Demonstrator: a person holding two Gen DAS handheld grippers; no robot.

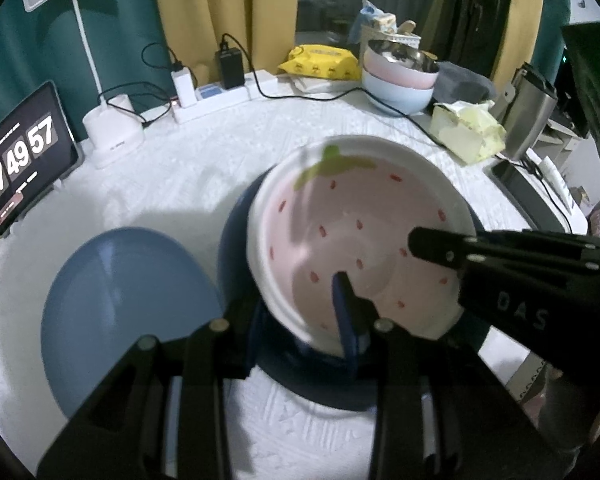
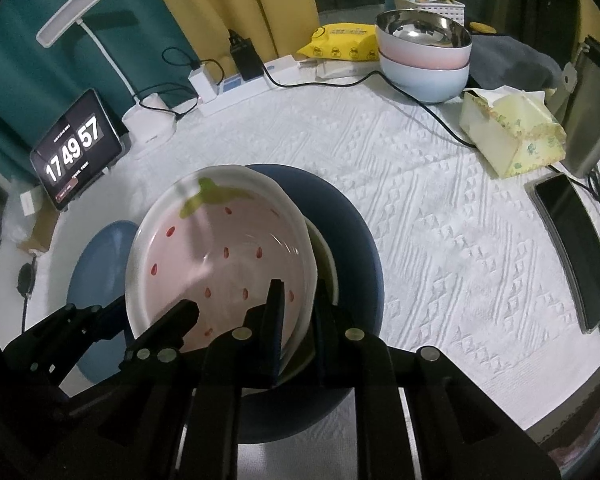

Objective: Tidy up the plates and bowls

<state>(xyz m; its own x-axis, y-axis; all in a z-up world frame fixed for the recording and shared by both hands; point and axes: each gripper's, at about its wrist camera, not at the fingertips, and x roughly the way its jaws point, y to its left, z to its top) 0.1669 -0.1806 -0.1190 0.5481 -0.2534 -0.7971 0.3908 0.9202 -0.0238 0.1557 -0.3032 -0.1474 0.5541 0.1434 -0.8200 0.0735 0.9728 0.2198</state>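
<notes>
So both grippers are on the strawberry plate (image 2: 220,256) right now, the white one with the pink centre, red seeds and green leaf. It sits tilted over the dark blue plate (image 2: 352,232), in the near middle of the white tablecloth (image 2: 440,200). There also seems to be a pale plate (image 2: 324,264) peeking out between the two, hard to be sure.

The right gripper (image 2: 298,304) has its tongs clamped on the near right rim of the strawberry plate, one finger inside, one outside. The left gripper (image 1: 300,300) looks the same on the near rim from its own camera: one finger is inside the dish and the other goes under the rim, so I'd call it clamped too.

A light blue plate (image 1: 128,304) lies flat just to the left, apart from the stack. Far right there's a stack of bowls (image 2: 424,56), a steel one on top of pink and pale blue ones.

What could go wrong, my guess: glazed ceramic held by thin rim pinches is slippery, and since it's tilted, uneven pulling from the two hands could twist it loose. It'd drop on the plates below and chip. The charging cable (image 2: 432,116) running across the far cloth could snag if the plate gets carried toward the bowls.
</notes>
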